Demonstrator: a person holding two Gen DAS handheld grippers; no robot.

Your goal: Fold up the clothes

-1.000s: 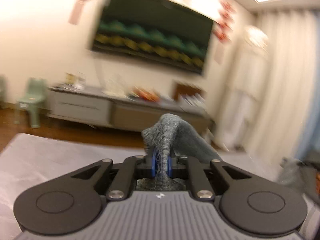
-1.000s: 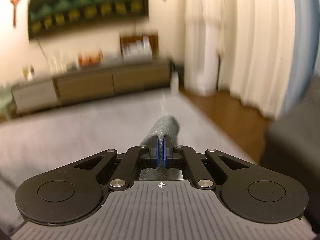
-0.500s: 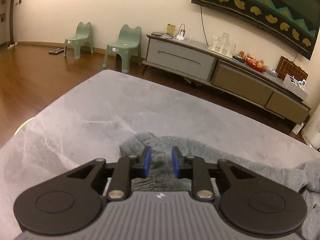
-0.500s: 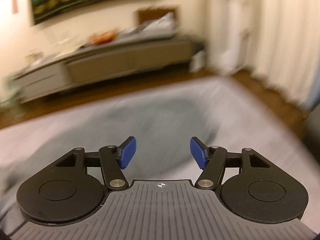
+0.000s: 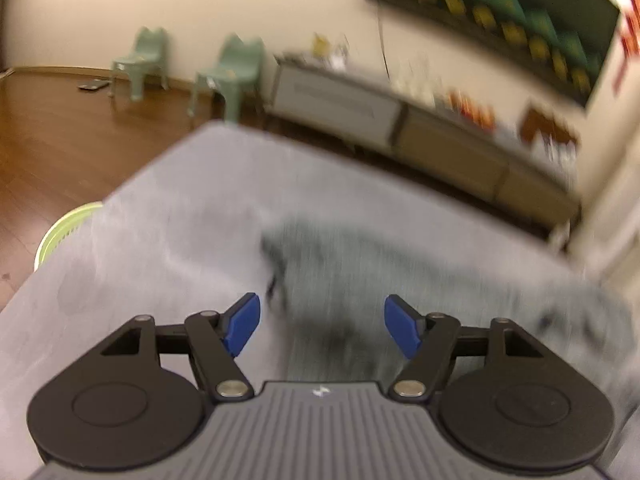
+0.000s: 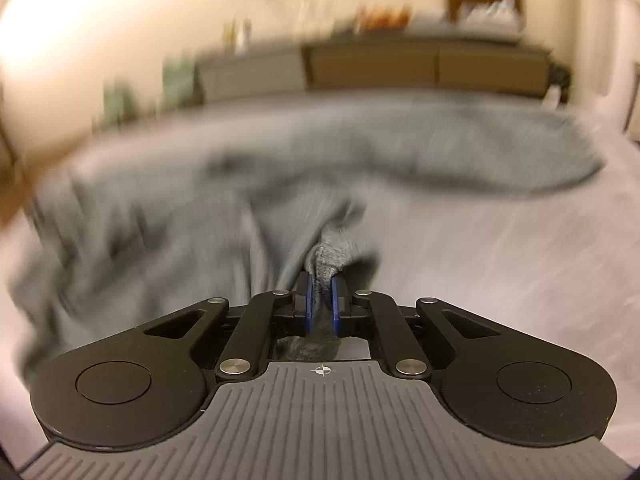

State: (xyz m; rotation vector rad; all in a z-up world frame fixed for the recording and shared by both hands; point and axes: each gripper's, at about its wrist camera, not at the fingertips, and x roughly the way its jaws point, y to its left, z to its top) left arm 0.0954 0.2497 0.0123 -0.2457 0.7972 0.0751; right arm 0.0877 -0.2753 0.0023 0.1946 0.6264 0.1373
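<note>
Since 0.5 s ago: my right gripper [image 6: 320, 300], then spread wide over bare cloth, is now clamped on a bunched ridge of the grey knit garment [image 6: 248, 184]; my left gripper [image 5: 322, 330], which was part-open right over a garment edge, now stands wider apart w/ nothing between its blue pads [image 5: 242, 330].

Tool state: R = clenched on fabric, a tuft of knit protruding past the tips. L = released, empty.

Garment pos.: spread loose and rumpled on the grey marbled table [image 6: 500, 264]. From the R tool it runs fwd and to the left, w/ a long band stretching across the far side toward the right; long axis approx. left-right in that view. From the L tool it lies dead ahead and to the right, close under the pads. Both views motion-blurred; edges and sleeves cannot be told apart.

Judgement: R hand owns the cloth; L is near enough to take a second hold.

Surroundings: low cabinet [image 5: 420, 136] beyond the table, two green chairs [image 5: 228, 76], a pale green round item [image 5: 60, 232] at the table's left edge. Nothing stands between tools and garment.
</note>
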